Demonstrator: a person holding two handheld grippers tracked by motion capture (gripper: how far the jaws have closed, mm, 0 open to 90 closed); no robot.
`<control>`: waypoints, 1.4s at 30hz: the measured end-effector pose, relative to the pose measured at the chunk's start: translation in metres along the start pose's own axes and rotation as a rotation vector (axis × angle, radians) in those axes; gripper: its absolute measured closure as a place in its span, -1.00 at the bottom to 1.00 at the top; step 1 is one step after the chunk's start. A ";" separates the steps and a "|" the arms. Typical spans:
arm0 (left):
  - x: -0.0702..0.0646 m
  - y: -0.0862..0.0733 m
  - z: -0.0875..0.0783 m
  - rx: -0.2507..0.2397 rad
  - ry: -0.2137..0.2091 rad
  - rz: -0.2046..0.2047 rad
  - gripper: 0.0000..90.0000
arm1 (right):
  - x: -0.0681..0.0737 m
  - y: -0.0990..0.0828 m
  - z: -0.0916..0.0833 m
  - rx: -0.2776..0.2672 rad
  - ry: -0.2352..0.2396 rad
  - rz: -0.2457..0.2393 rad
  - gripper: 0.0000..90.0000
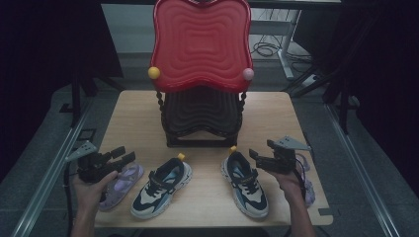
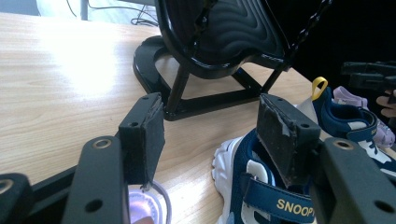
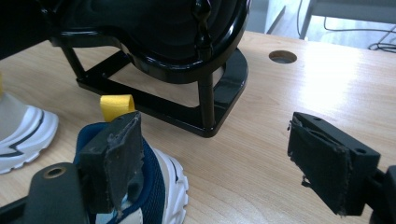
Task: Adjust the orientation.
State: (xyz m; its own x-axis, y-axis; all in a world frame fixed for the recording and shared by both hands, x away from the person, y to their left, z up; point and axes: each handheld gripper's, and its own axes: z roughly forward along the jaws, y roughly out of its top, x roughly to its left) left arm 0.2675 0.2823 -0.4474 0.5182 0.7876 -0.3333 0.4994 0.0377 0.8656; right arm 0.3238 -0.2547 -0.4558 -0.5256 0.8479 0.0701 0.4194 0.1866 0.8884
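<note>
Sneaker [image 3: 140,186] beneath spread right-gripper [image 3: 219,154] fingers [image 3: 114,156]

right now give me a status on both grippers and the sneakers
Left gripper open, empty, above purple sandal. Right gripper open, empty, by heel of right sneaker. Left sneaker untouched on table. Black rack stands just behind both.
</note>
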 end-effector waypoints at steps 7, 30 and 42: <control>-0.002 0.002 0.006 0.003 -0.005 0.010 -0.07 | -0.011 -0.002 -0.010 -0.026 0.029 0.027 -0.62; -0.066 0.018 0.015 0.094 0.058 0.158 0.72 | -0.005 0.002 -0.014 -0.047 0.211 0.020 -0.34; -0.057 -0.004 0.006 0.174 0.069 0.121 1.00 | -0.006 -0.009 -0.014 -0.041 0.205 0.049 -0.29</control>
State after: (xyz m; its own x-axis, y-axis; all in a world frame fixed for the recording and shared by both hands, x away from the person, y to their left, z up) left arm 0.2399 0.2333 -0.4339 0.5356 0.8206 -0.1994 0.5517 -0.1612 0.8183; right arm 0.3131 -0.2687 -0.4575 -0.6463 0.7361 0.2008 0.4201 0.1235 0.8991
